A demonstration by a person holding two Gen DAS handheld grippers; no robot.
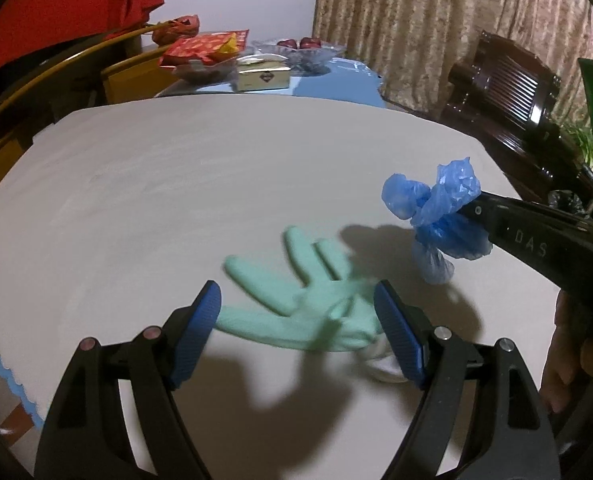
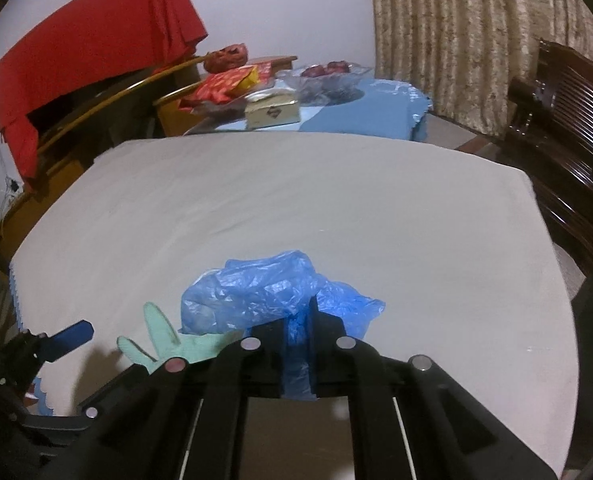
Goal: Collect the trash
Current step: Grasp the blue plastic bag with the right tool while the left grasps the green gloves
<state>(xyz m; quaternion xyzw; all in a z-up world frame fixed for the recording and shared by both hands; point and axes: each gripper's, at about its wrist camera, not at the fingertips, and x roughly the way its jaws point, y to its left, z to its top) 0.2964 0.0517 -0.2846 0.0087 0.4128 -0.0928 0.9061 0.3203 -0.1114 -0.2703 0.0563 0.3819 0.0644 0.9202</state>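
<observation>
A mint-green glove [image 1: 296, 304] lies flat on the grey table [image 1: 176, 184], fingers pointing away. My left gripper [image 1: 296, 320] is open, its blue pads on either side of the glove's cuff, just above it. My right gripper [image 2: 298, 320] is shut on a crumpled blue plastic bag [image 2: 256, 296] and holds it above the table; the bag also shows in the left wrist view [image 1: 436, 208], to the right of the glove. The glove's fingers show in the right wrist view [image 2: 160, 332].
A second table with a blue cloth [image 1: 336, 80] stands behind, holding red snack packets [image 1: 204, 50], a box [image 1: 262, 76] and a glass fruit bowl [image 1: 300, 50]. A dark wooden chair [image 1: 508, 96] is at the right. A red cloth [image 2: 96, 60] hangs at the left.
</observation>
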